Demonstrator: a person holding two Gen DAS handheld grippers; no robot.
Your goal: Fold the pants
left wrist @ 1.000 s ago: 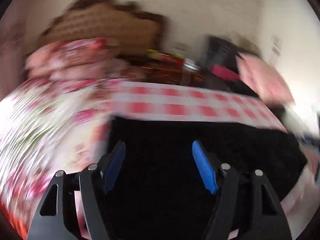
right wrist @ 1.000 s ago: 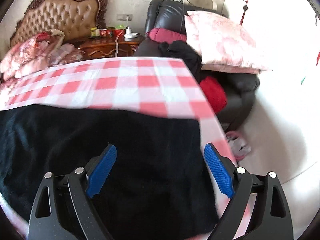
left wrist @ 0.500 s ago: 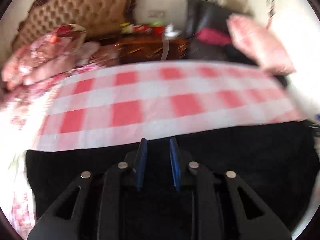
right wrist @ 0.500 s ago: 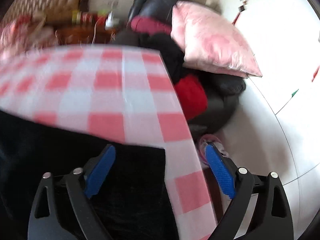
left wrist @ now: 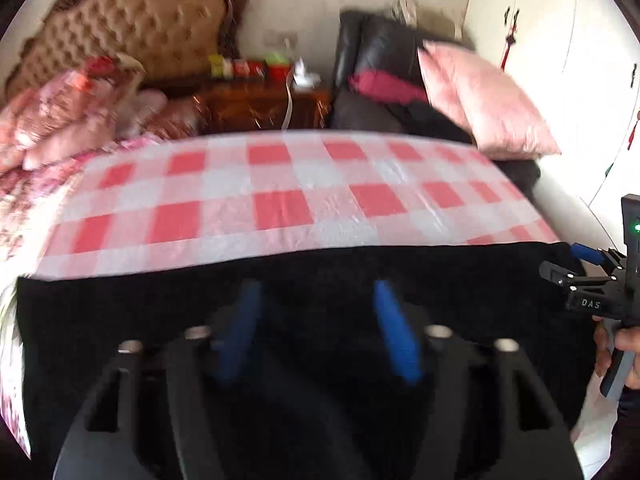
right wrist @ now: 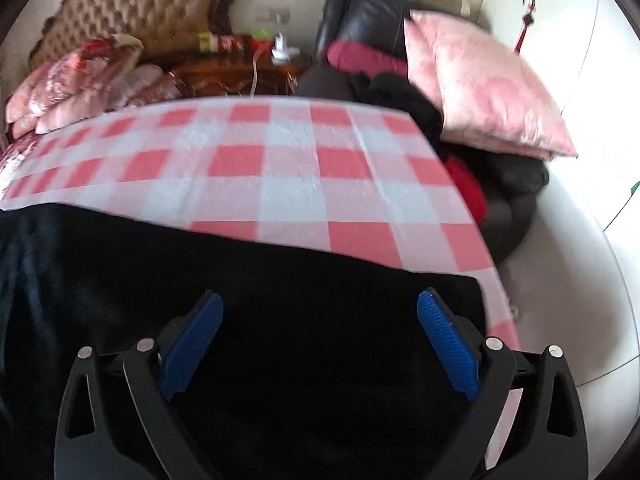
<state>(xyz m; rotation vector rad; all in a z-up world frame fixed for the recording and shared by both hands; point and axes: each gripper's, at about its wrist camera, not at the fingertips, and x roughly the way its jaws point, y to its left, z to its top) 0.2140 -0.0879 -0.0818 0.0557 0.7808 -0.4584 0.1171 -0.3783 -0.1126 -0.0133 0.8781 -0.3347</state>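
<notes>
Black pants (left wrist: 120,320) lie flat across the near part of a red-and-white checked cloth (left wrist: 280,200) on the bed. My left gripper (left wrist: 316,292) hovers over the middle of the pants; its blue pads are blurred and its jaws are opening, with only the flat cloth below them. My right gripper (right wrist: 320,300) stands over the right end of the pants (right wrist: 120,272), near their far right corner. Its jaws are opening wide and nothing is pinched. In the left wrist view the right gripper (left wrist: 588,280) shows at the pants' right edge, held by a hand (left wrist: 624,344).
A tufted headboard (right wrist: 132,12) and pink bedding (right wrist: 72,80) are at the far left. A wooden nightstand (right wrist: 240,72) stands behind the bed. A black armchair (right wrist: 360,16) with a pink pillow (right wrist: 488,92) and clothes sits right of the bed, by a white wardrobe (left wrist: 560,40).
My left gripper's jaws drew nearly together half a second ago and now stand apart again. My right gripper swung toward the bed's right edge, then back over the pants' end, jaws slightly wider.
</notes>
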